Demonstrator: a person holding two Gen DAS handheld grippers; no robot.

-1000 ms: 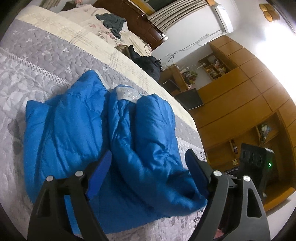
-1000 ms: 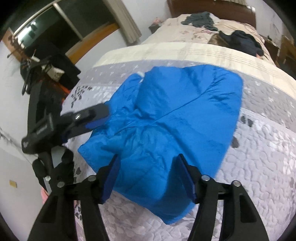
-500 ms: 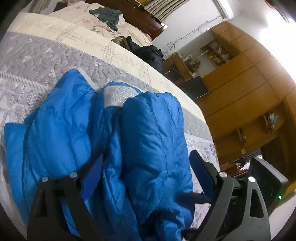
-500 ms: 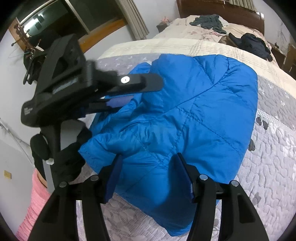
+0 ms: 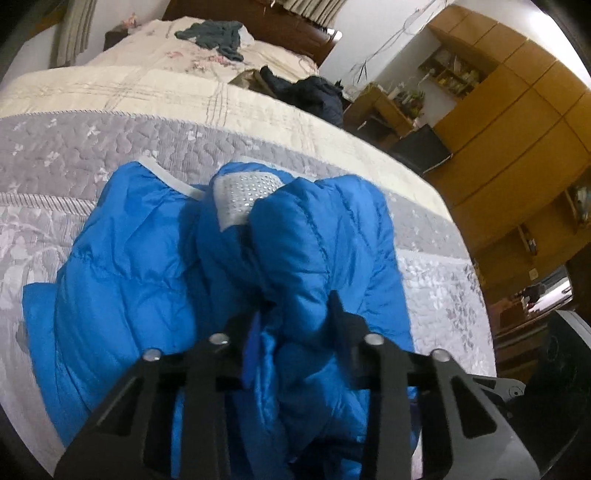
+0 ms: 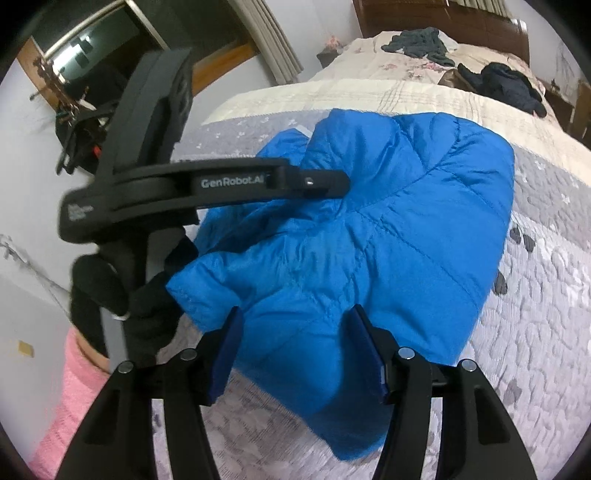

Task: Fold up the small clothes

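A fold of the blue jacket (image 5: pixel 325 258) is pinched by the left gripper (image 5: pixel 295 314) on the quilted bed (image 5: pixel 55 155). The right gripper (image 6: pixel 295 332) is held spread over the jacket's edge, gripping nothing.

You have one blue puffer jacket (image 5: pixel 147 280) on one quilted bed (image 5: pixel 55 158), two hand-held grippers, left (image 5: pixel 293 314) and right (image 6: pixel 295 332), and two heaps of dark clothes: one grey-green (image 5: pixel 218 35), one navy (image 5: pixel 314 96).
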